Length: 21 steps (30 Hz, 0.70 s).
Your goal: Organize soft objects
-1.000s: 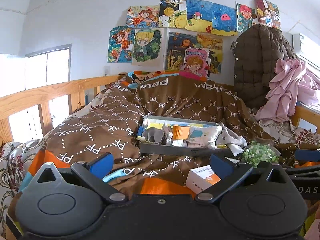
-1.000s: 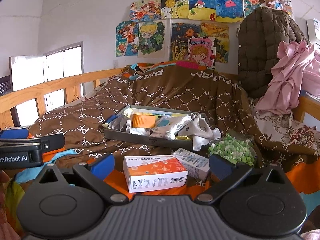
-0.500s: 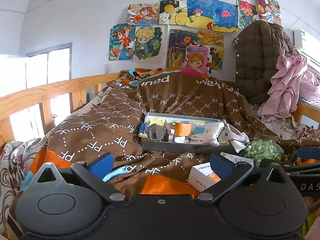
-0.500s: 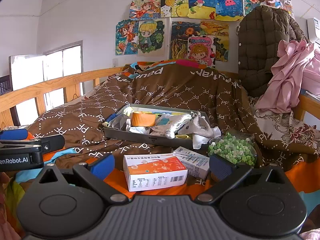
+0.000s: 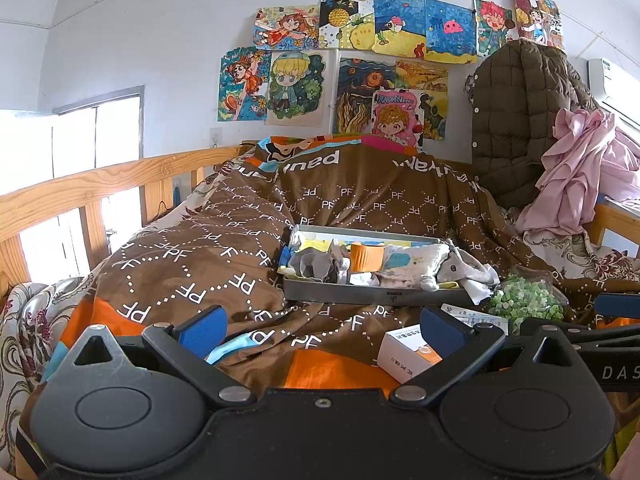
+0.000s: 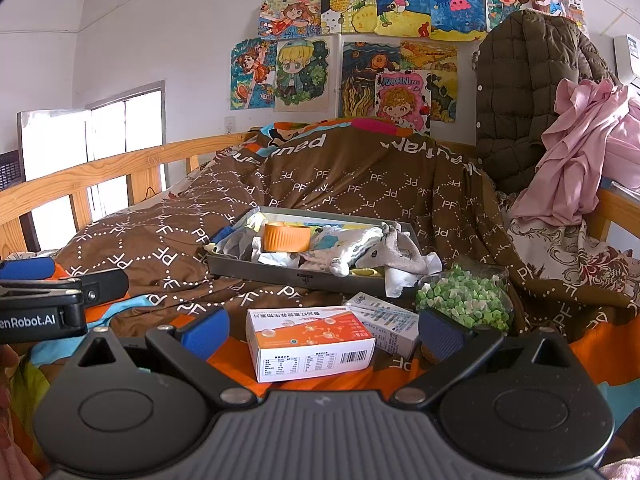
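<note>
**Both grippers wide open over the bed, tray of soft things ahead**

At far left a wooden rail (image 6: 100, 176) runs along the bed, with a bright window (image 6: 120, 128) behind it. The left gripper (image 5: 324, 330) hovers low over the brown quilt (image 5: 200, 264), jaws spread wide and holding nothing; in the right wrist view only its tip shows, cut off at the left edge.

Ahead of both grippers, mid-bed, a grey tray (image 6: 296, 278) lies with its long axis running left to right, its right end a little nearer the cameras. Soft things are heaped in it: a grey cloth (image 5: 312, 266) at the left, an orange cup (image 6: 286, 237) upright in the middle, a pale printed cloth (image 6: 344, 246) lying lengthwise towards the right, and a white cloth (image 6: 404, 268) spilling over the right end. What lies under the heap is hidden.

The right gripper (image 6: 324, 332) is likewise wide open and empty. An orange-and-white box (image 6: 310, 344) lies between its fingers, apart from both pads, with a white box (image 6: 386, 320) just behind it, partly covered. To the right sits a clear bag of green bits (image 6: 466, 300); its near edge is hidden by the right finger. A pink garment (image 6: 576, 160) hangs at far right, cut off by the frame.
</note>
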### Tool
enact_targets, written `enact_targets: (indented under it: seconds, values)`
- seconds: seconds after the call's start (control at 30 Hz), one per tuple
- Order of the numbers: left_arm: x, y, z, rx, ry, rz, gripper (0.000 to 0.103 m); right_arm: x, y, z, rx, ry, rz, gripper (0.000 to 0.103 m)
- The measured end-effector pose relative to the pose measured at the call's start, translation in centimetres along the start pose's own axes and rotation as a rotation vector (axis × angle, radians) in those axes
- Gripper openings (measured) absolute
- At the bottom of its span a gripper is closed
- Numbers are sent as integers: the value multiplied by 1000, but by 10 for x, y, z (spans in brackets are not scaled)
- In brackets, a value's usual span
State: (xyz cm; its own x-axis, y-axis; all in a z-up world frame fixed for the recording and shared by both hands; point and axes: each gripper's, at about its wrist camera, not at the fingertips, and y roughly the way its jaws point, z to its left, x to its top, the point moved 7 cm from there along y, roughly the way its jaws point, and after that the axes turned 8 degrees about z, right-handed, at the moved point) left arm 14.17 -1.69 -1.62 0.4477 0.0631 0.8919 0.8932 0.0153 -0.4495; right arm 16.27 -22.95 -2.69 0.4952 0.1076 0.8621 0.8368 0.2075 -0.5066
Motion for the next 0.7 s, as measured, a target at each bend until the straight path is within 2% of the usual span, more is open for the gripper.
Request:
enact_targets:
  seconds: [0.7]
  values:
    - [0, 0, 1, 3, 3, 2, 102, -3, 2, 0, 1, 2, 6, 103]
